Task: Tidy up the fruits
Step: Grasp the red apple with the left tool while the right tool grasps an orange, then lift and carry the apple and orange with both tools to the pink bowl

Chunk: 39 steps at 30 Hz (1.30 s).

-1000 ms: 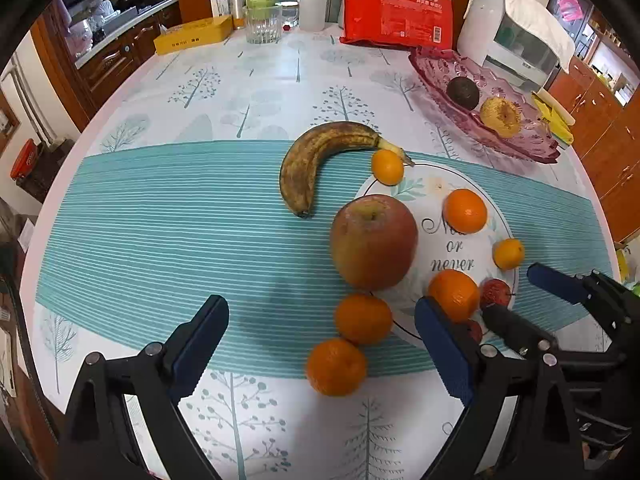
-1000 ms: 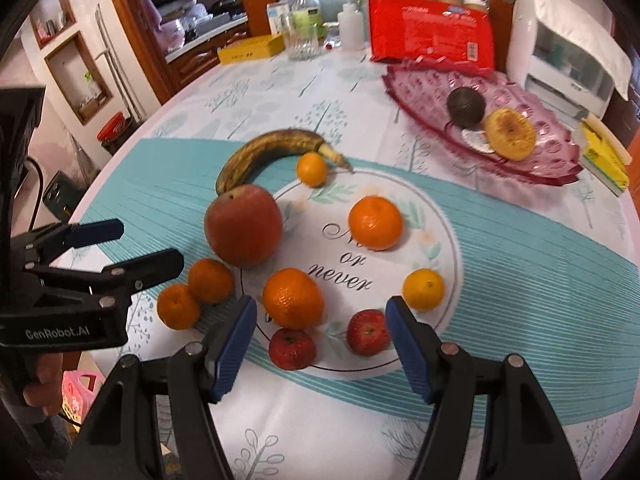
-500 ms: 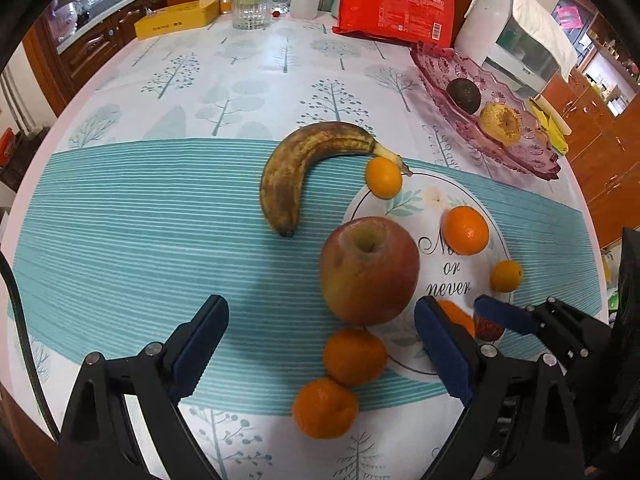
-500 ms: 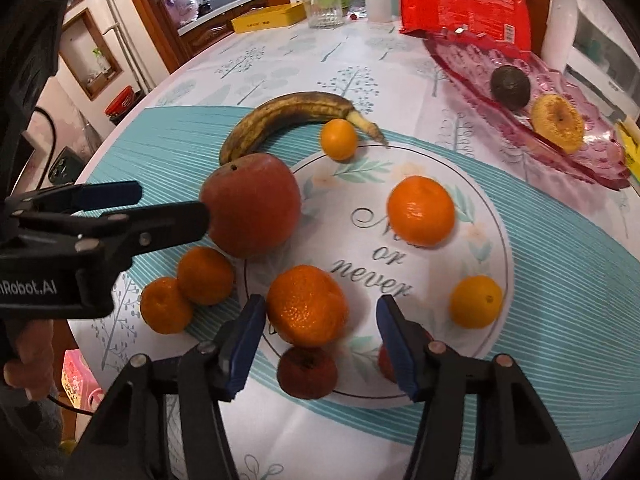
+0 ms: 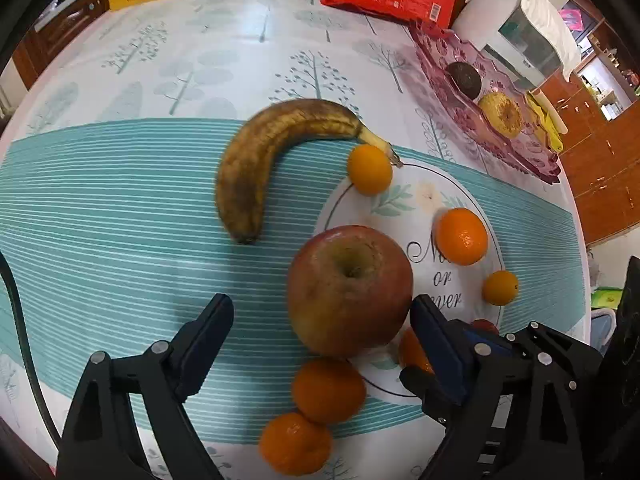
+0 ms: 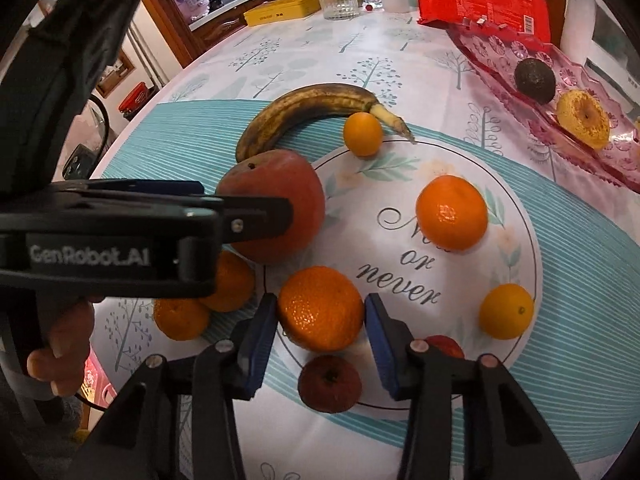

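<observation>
Item one, your right gripper (image 6: 320,334): its jaws are closing around a tangerine (image 6: 321,308) that sits between the blue pads; whether the pads touch the peel you cannot tell. It rests on the near rim of the white printed circle (image 6: 404,240) on the tabletop (image 6: 304,52).

Item two, your left gripper (image 5: 320,330): jaws spread wide and closing, the big red apple (image 5: 350,290) just ahead of and between them, the right finger close beside its flank, the left well apart.

Only the right wrist view shows the small dark-red fruit (image 6: 330,383) just under the right jaws, a second red fruit (image 6: 444,346) behind the right finger, and your hand (image 6: 60,354) on the left handle. Only the left wrist view shows the apple's stem dimple.

Outward: two tangerines (image 5: 312,416) below the left jaws, off the circle; the brown banana (image 5: 272,164) beyond; a small orange (image 5: 370,168) at its stem; a tangerine (image 6: 452,212) and a small orange (image 6: 506,311) to the right; the pink dish (image 6: 560,80) at the far right edge.

Open striped cloth lies left of the left jaws; the tabletop's near edge runs just below both grippers.
</observation>
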### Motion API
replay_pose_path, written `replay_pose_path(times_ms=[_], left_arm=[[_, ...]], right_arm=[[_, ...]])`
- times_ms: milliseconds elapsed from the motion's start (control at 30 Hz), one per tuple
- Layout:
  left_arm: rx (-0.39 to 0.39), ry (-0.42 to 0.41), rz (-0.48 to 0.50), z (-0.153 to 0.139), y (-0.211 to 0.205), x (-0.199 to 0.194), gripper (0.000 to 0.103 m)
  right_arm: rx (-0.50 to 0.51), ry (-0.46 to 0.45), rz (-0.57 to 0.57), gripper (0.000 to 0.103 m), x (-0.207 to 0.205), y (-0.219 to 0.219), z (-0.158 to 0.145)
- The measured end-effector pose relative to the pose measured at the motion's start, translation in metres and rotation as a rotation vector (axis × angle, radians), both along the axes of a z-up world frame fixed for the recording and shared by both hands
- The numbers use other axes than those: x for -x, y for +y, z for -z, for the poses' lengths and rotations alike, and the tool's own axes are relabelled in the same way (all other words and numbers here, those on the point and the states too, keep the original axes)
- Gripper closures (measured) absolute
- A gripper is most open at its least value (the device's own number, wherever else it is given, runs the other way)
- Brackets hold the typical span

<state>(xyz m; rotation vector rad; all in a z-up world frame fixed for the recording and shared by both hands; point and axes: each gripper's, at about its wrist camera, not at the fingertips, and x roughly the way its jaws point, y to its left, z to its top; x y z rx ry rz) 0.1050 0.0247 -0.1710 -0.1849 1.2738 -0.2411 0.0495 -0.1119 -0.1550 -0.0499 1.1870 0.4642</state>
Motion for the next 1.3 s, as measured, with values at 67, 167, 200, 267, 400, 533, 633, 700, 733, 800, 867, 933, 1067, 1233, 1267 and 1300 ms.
replay_pose_path(times_ms=[67,167,200,267,400,533,633,700,733,800,867,933,1067,1233,1267,1300], left_arm=[[0.005,0.006,0.009,0.003,-0.005,-0.002,0.020],[0.022,0.018,0.026,0.007,-0.011,-0.006,0.031],[0.027,0.021,0.030,0.009,-0.012,-0.007,0.036],[0.023,0.023,0.040,0.011,-0.017,-0.007,0.038],[0.000,0.010,0.053,0.010,-0.022,-0.007,0.038],[-0.022,0.003,0.041,0.009,-0.021,-0.005,0.038],[-0.040,-0.015,0.034,0.002,-0.015,0.000,0.039],[-0.047,-0.029,0.031,-0.006,-0.011,0.005,0.039],[-0.053,-0.040,0.029,-0.012,-0.009,0.007,0.039],[-0.061,-0.064,0.031,-0.023,-0.006,0.011,0.039],[-0.066,-0.088,0.031,-0.035,-0.005,0.015,0.039],[-0.067,-0.114,0.033,-0.050,-0.007,0.018,0.039],[-0.060,-0.177,0.050,-0.083,-0.012,0.026,0.039],[-0.059,-0.241,0.085,-0.121,-0.027,0.029,0.038],[-0.061,-0.258,0.093,-0.130,-0.031,0.029,0.038],[-0.062,-0.271,0.100,-0.137,-0.034,0.029,0.038]], right_arm=[[0.010,-0.006,0.012,0.059,0.000,-0.003,-0.001],[0.005,-0.006,0.031,0.059,0.000,-0.008,-0.003],[0.005,-0.008,0.036,0.059,0.001,-0.010,-0.003],[0.004,-0.010,0.047,0.059,0.001,-0.013,-0.004],[0.003,-0.014,0.057,0.059,0.002,-0.016,-0.006],[0.000,-0.024,0.062,0.059,0.004,-0.017,-0.009],[-0.001,-0.032,0.063,0.059,0.004,-0.017,-0.012],[-0.004,-0.039,0.064,0.059,0.005,-0.017,-0.015],[-0.007,-0.045,0.064,0.059,0.006,-0.018,-0.018],[-0.011,-0.054,0.068,0.059,0.006,-0.019,-0.021],[-0.019,-0.065,0.072,0.059,0.007,-0.021,-0.027],[-0.025,-0.080,0.077,0.059,0.009,-0.023,-0.033],[-0.047,-0.115,0.097,0.059,0.010,-0.032,-0.050],[-0.092,-0.165,0.145,0.059,0.009,-0.054,-0.077],[-0.095,-0.181,0.155,0.059,0.008,-0.058,-0.084],[-0.096,-0.203,0.165,0.059,0.007,-0.064,-0.092]])
